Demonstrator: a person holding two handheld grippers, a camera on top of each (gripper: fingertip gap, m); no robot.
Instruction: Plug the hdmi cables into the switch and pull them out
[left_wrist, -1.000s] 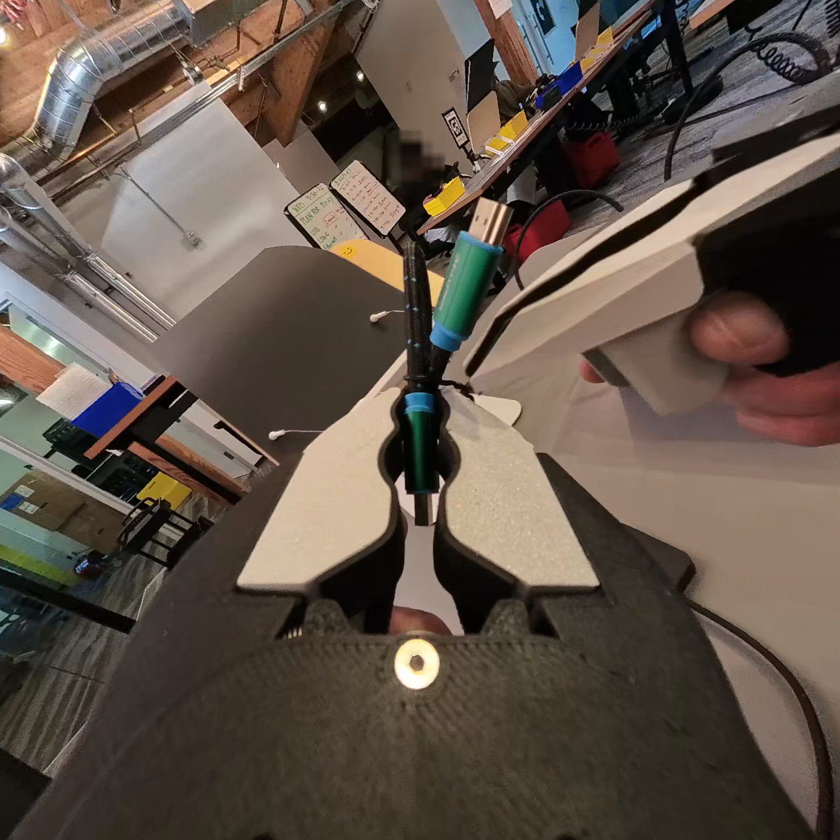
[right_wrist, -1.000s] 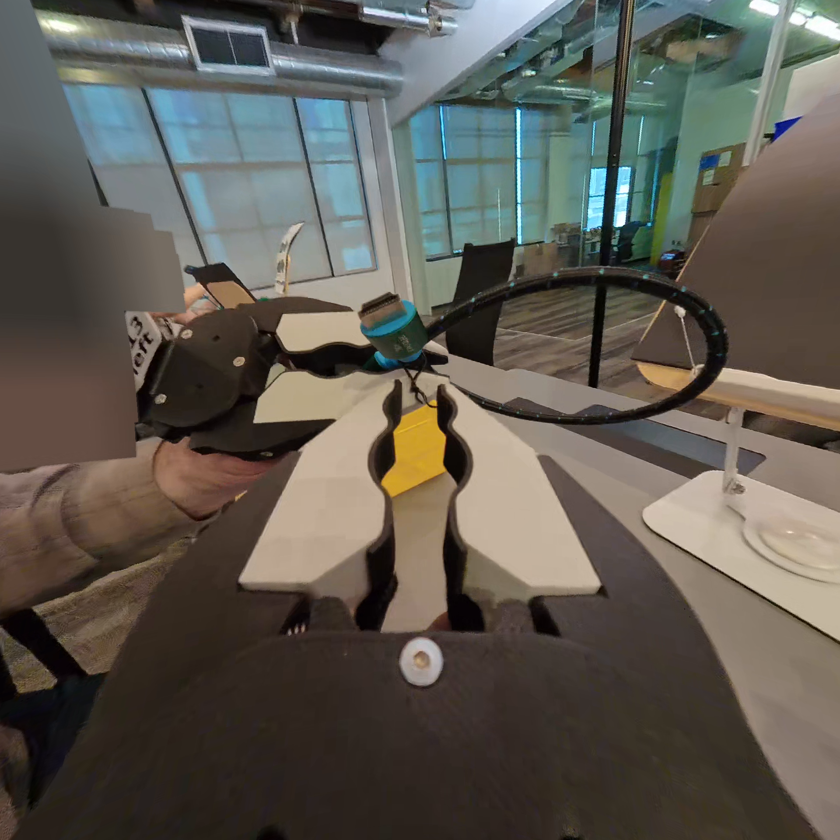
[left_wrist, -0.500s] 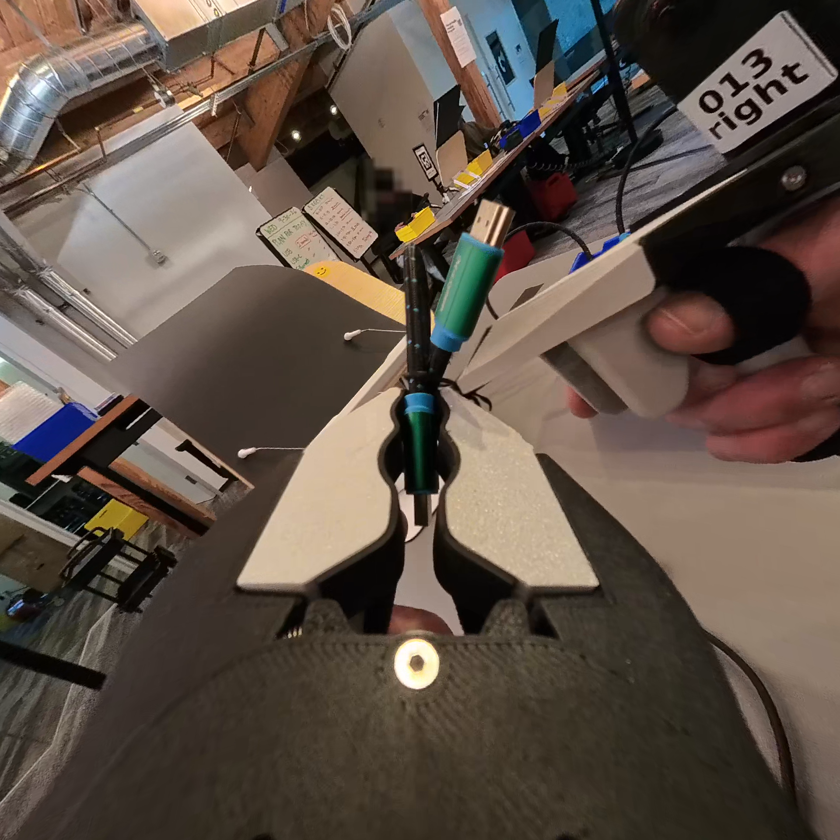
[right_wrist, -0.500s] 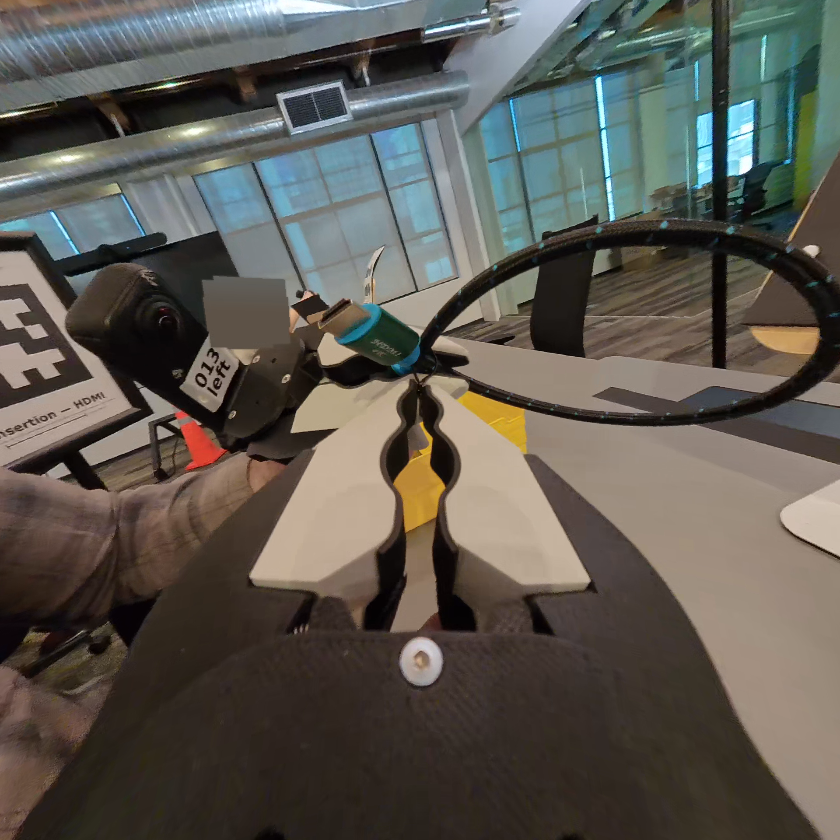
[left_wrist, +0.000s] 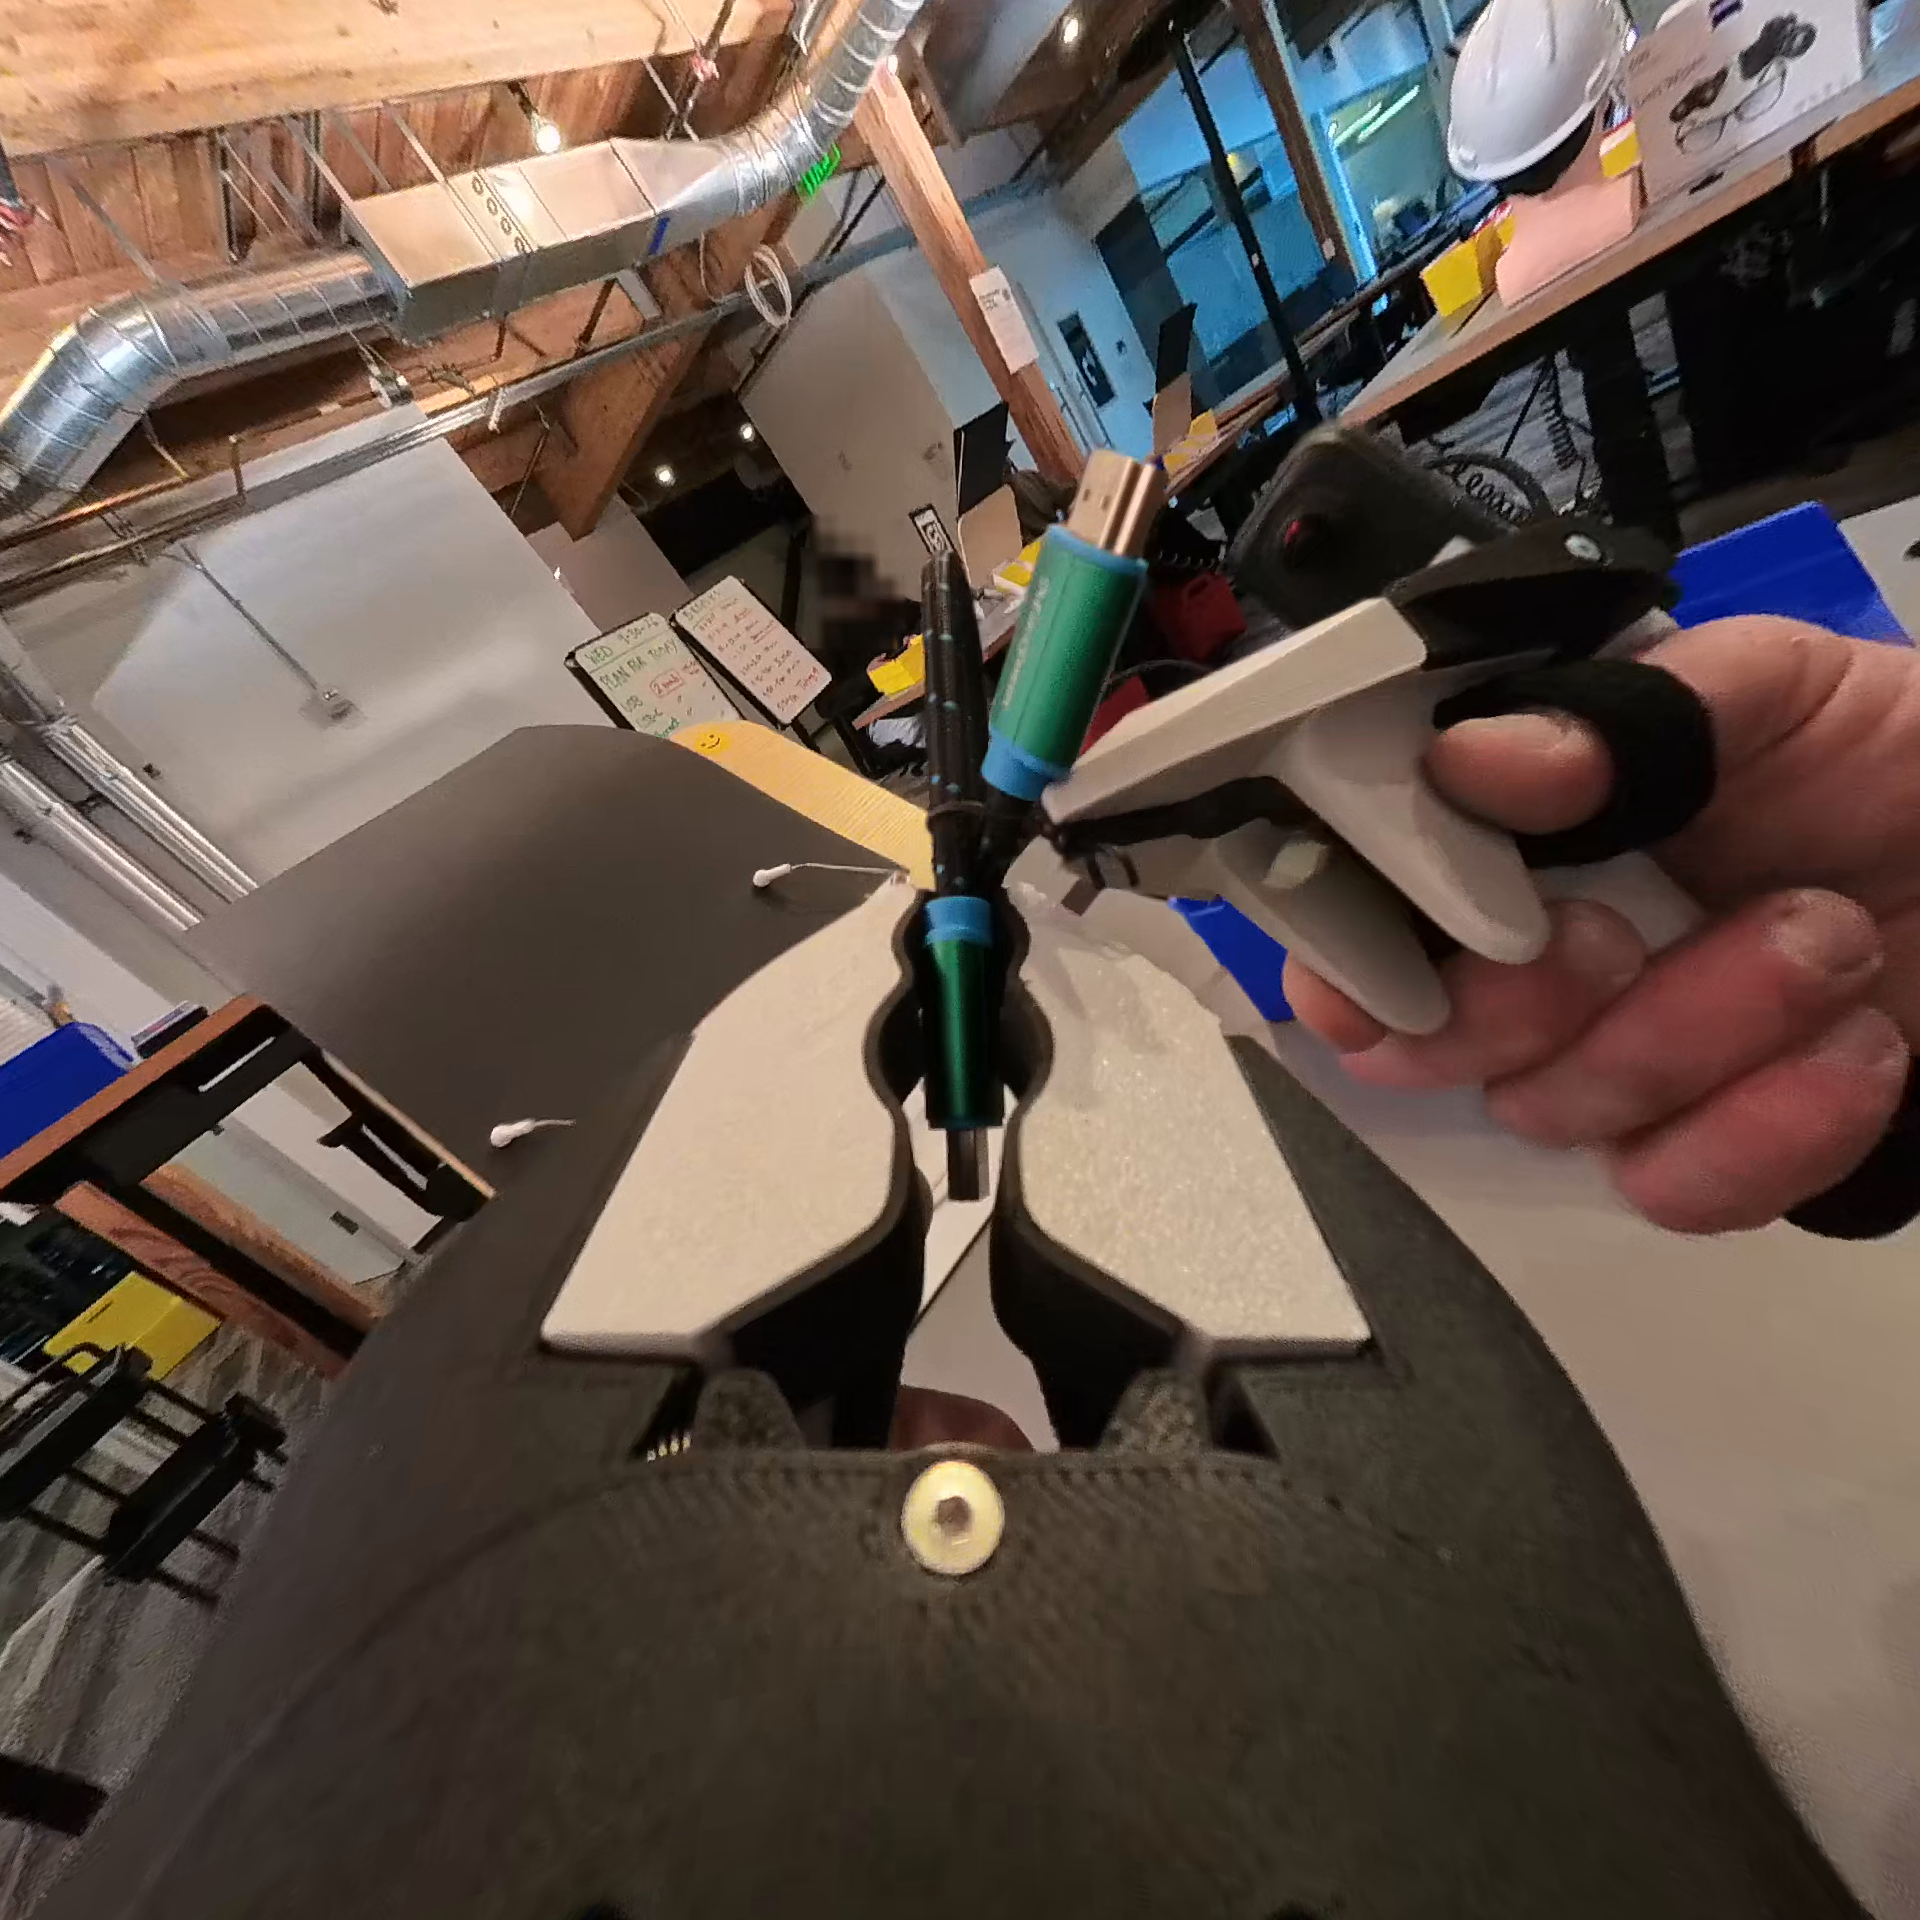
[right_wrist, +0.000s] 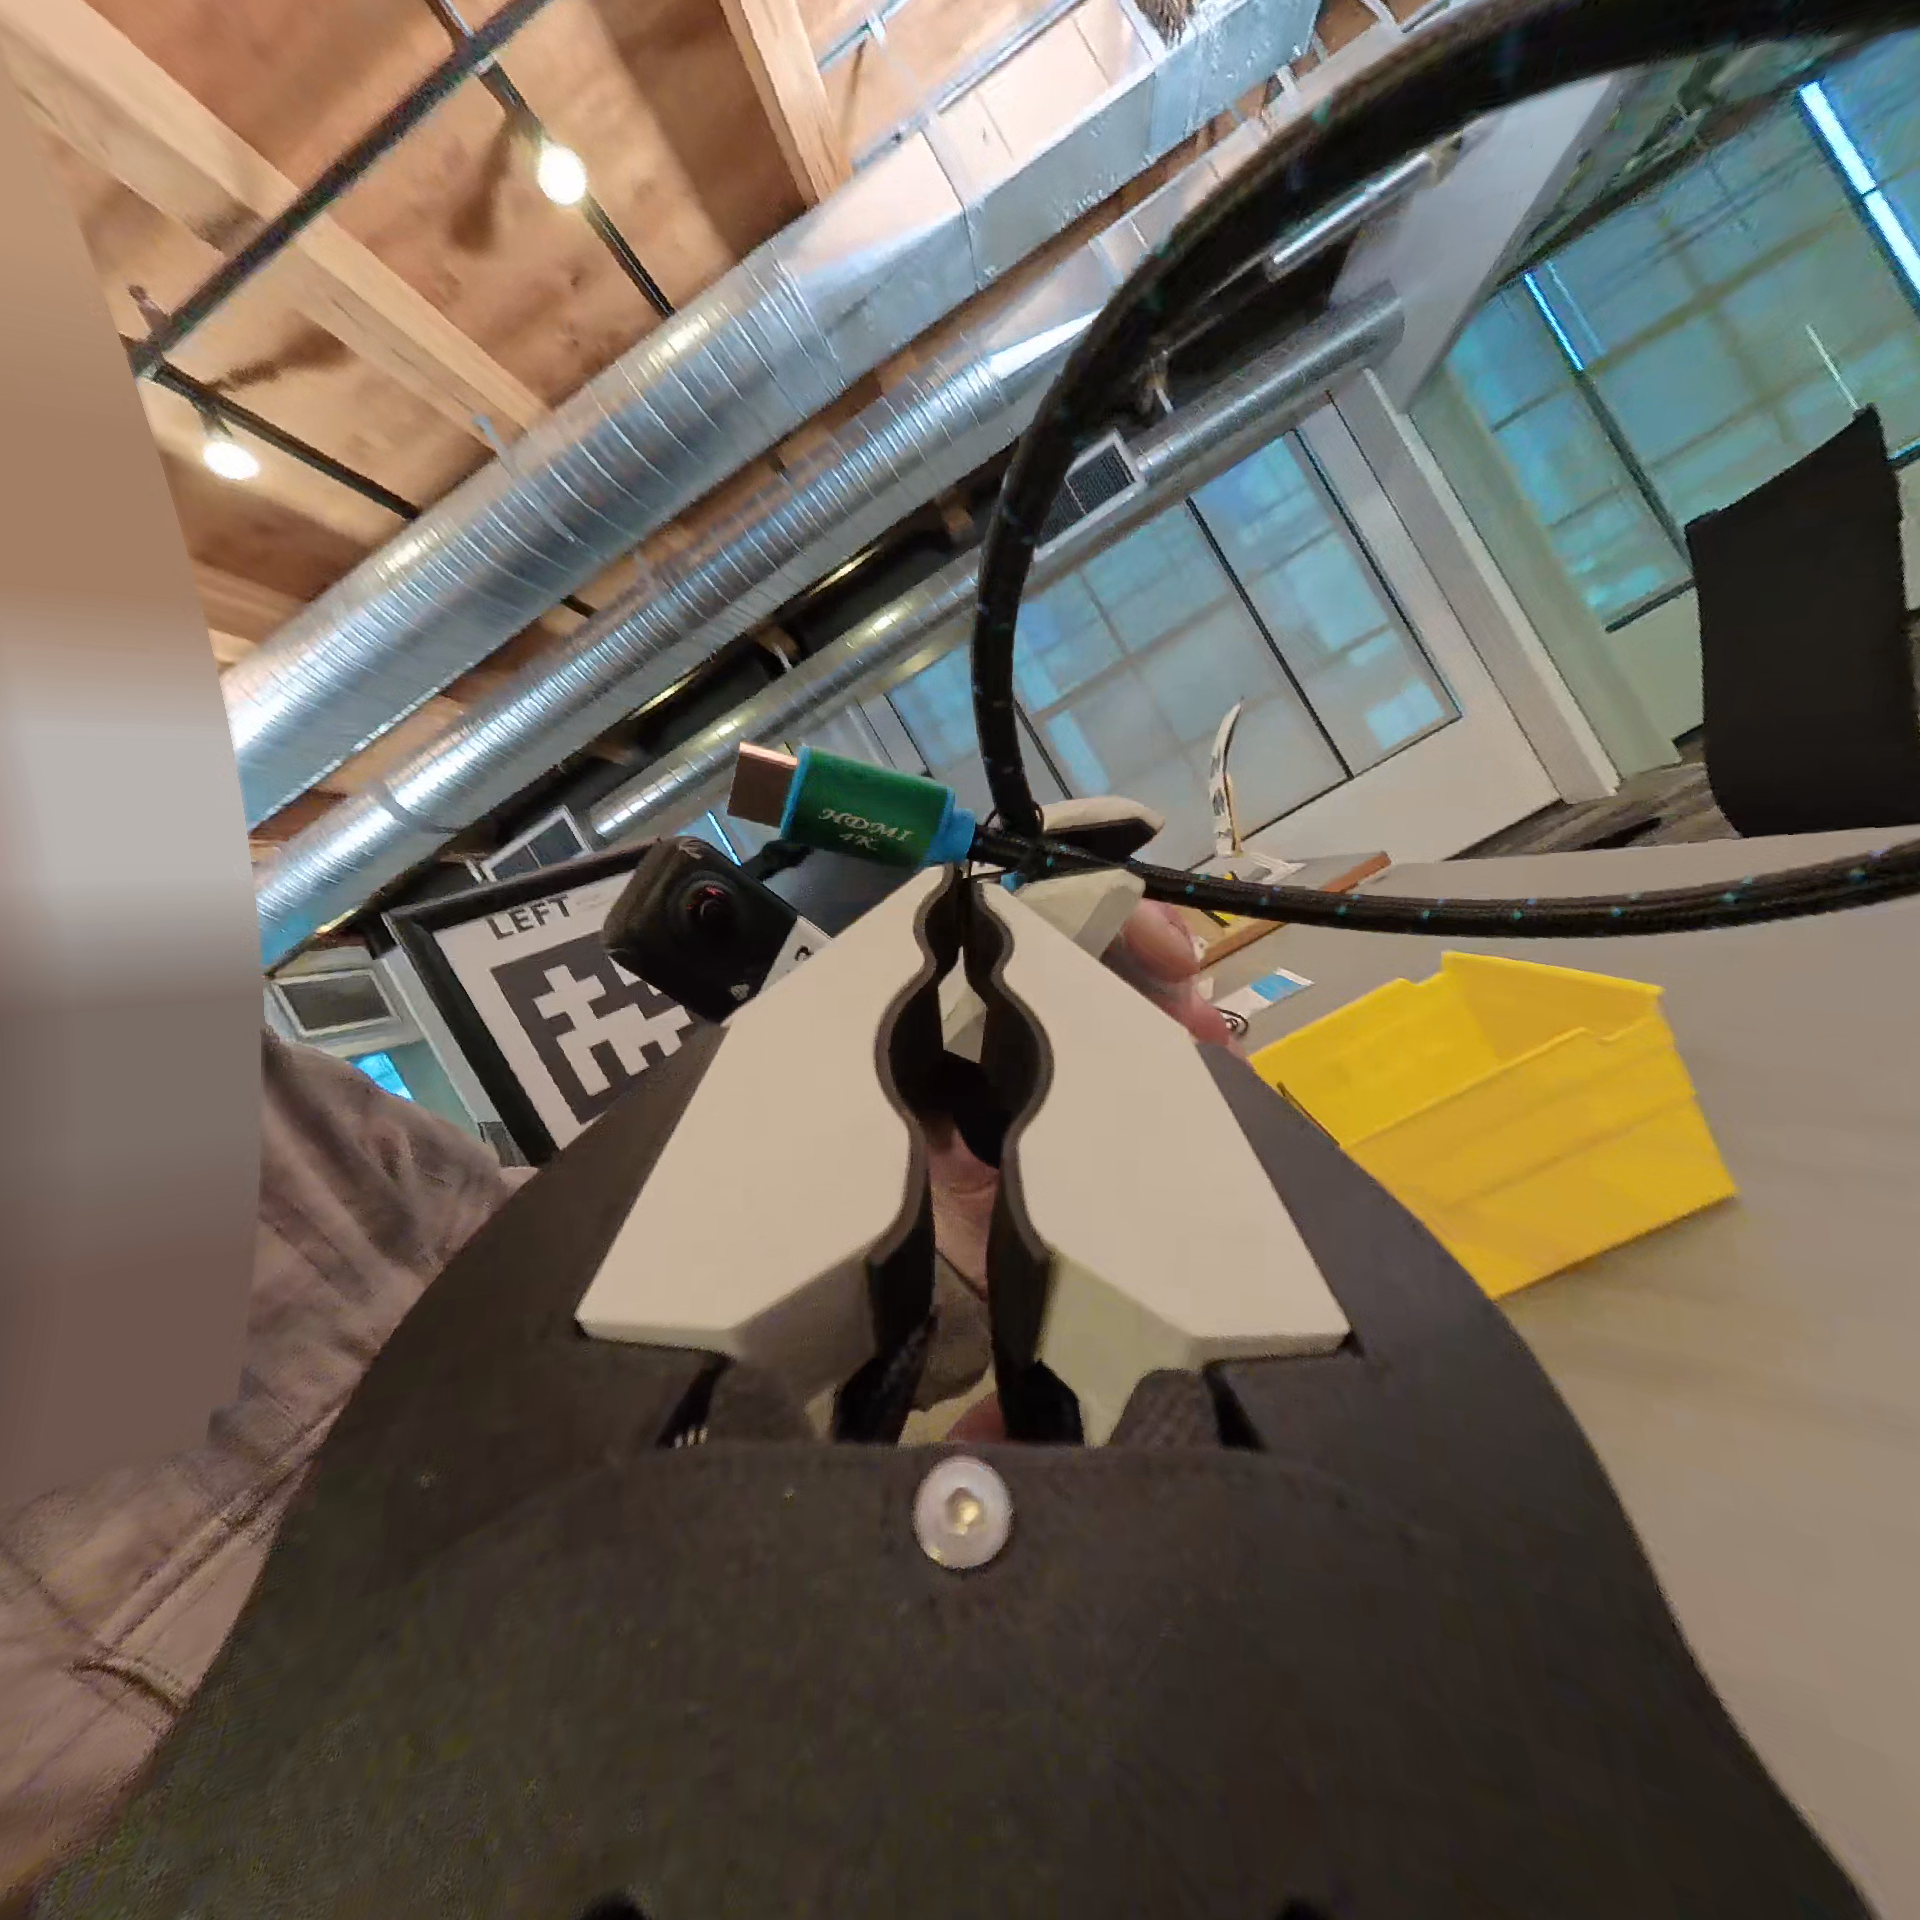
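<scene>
My left gripper (left_wrist: 963, 920) is shut on one green HDMI plug (left_wrist: 956, 1039), whose metal tip points back toward the camera. The black braided cable (left_wrist: 951, 665) is folded, so the second green plug (left_wrist: 1060, 665) sticks up just beyond my fingertips. My right gripper (left_wrist: 1055, 821) comes in from the right, held by a hand (left_wrist: 1662, 987). In the right wrist view it (right_wrist: 961, 883) is shut at the tips on a thin black tie just behind the second plug (right_wrist: 862, 810). The cable (right_wrist: 997, 623) loops overhead. No switch is in view.
A yellow bin (right_wrist: 1507, 1101) sits on the grey table (right_wrist: 1714, 1455) to the right. A black curved panel (left_wrist: 520, 883) stands behind the left gripper. A framed marker sign (right_wrist: 582, 1008) and a grey sleeve (right_wrist: 364, 1195) are at the left. The tips of both grippers are at nearly the same place.
The right gripper has closed from open to shut at the tie under the second plug. Both views have tilted upward. The left gripper keeps its hold on the first plug.
</scene>
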